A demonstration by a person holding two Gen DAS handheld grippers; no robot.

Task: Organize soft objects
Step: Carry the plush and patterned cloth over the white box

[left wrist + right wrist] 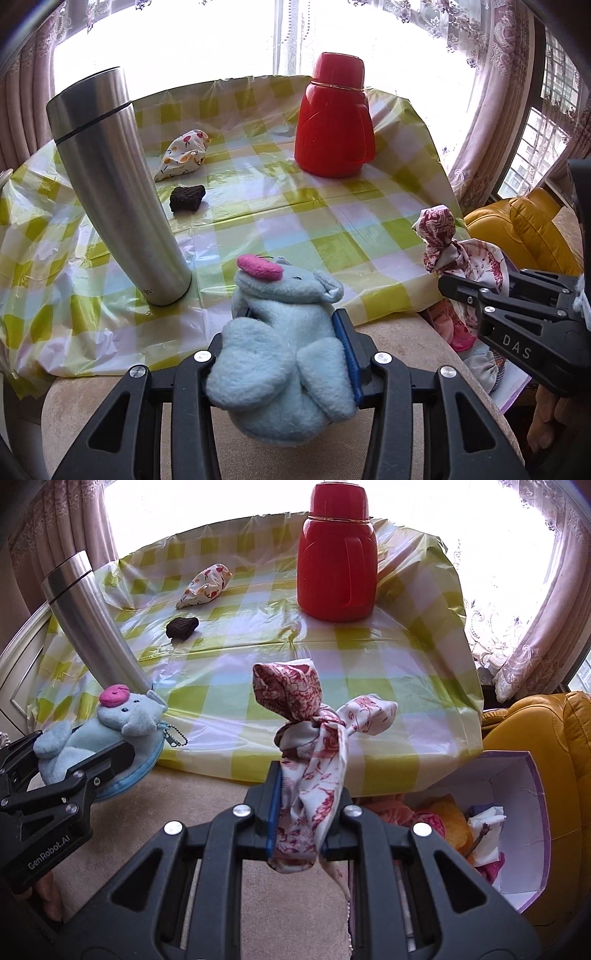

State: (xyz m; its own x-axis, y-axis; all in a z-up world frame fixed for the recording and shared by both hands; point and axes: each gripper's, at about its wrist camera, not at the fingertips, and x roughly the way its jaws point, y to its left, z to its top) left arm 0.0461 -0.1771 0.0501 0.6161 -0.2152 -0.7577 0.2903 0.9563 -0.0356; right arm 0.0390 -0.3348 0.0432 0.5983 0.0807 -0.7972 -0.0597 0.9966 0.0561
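Observation:
My left gripper (pixel 291 332) is shut on a light blue plush elephant (pixel 284 350) with a pink patch on its head, held in the air just short of the table's near edge. My right gripper (pixel 299 801) is shut on a knotted red-and-white patterned cloth (pixel 314 738), also off the table. In the right wrist view the blue plush elephant (pixel 110 720) and the left gripper (pixel 92 764) are at the left. The patterned cloth (pixel 454 247) shows at the right of the left wrist view. A cherry-print fabric pouch (pixel 184 153) and a dark brown knitted piece (pixel 187 197) lie on the table.
The table has a yellow-green checked plastic cover (pixel 295 221). A tall steel flask (pixel 114 184) stands at its left and a red jug (pixel 334 118) at the back. A white box (pixel 517 812) with soft items sits low right, beside a yellow leather seat (pixel 543 738).

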